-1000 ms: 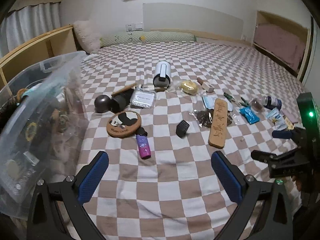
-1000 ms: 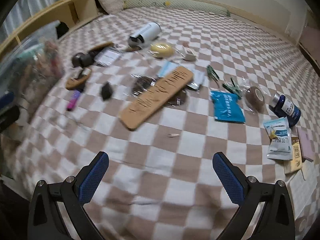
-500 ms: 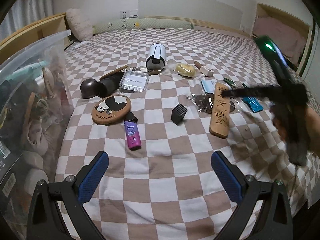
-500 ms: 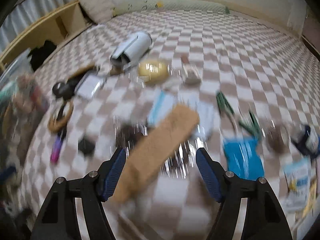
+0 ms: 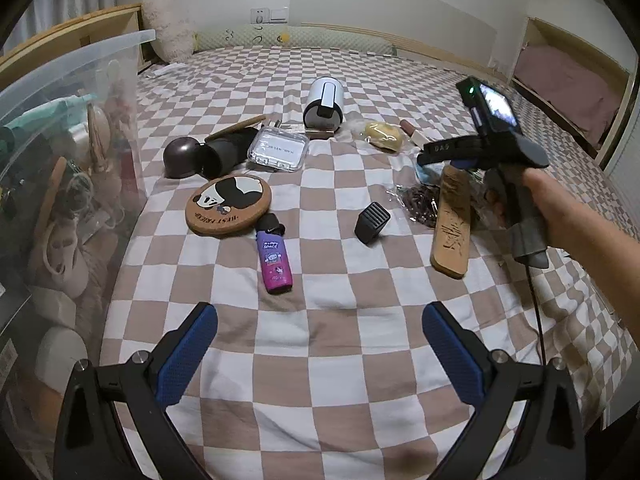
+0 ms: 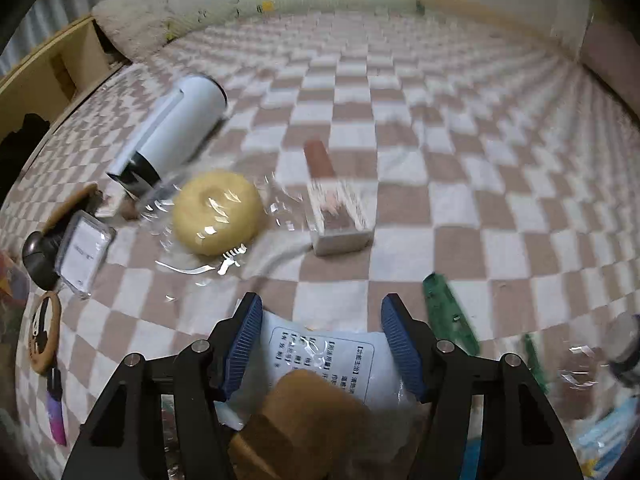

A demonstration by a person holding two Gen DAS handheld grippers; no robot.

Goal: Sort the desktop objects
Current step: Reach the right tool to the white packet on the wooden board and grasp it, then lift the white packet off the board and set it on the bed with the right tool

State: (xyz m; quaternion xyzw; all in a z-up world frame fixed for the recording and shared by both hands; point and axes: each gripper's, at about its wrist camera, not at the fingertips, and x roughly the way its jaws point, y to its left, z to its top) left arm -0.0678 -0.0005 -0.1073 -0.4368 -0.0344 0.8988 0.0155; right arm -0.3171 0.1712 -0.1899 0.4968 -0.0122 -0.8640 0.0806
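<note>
Two grippers are at work over the checked bedspread point(image 5: 320, 344), among many loose items awaiting sorting. The right gripper point(image 6: 320, 340) points steeply down with its jaws closing at a middling gap; between them lies a white sachet point(image 6: 332, 356) with printed text, and the top end of a wooden plaque point(image 6: 304, 412) sits just behind it, nearer the camera. The pads do not yet press on either. By judgement, the sachet is light, soft and slick in its film, liable to crumple or slide, so a pinch across its free edge ahead of the plaque looks safest; the plaque is stiff and heavier and would be best taken across its narrow width. The left gripper point(image 5: 320, 356) hangs with jaws wide and nothing between them; just ahead of them lies a purple vape point(image 5: 274, 256), with a panda coaster point(image 5: 228, 204) and a black clip point(image 5: 372, 222) beyond. Only the left view shows the clear storage bin point(image 5: 68, 168) to the left of its jaws, the plaque's full length, and the hand point(image 5: 560, 208) carrying the right gripper. Only the right view, blurred, shows the sachet under the plaque, a wrapped yellow sponge point(image 6: 218, 216) and a green clip point(image 6: 450, 312).
</note>
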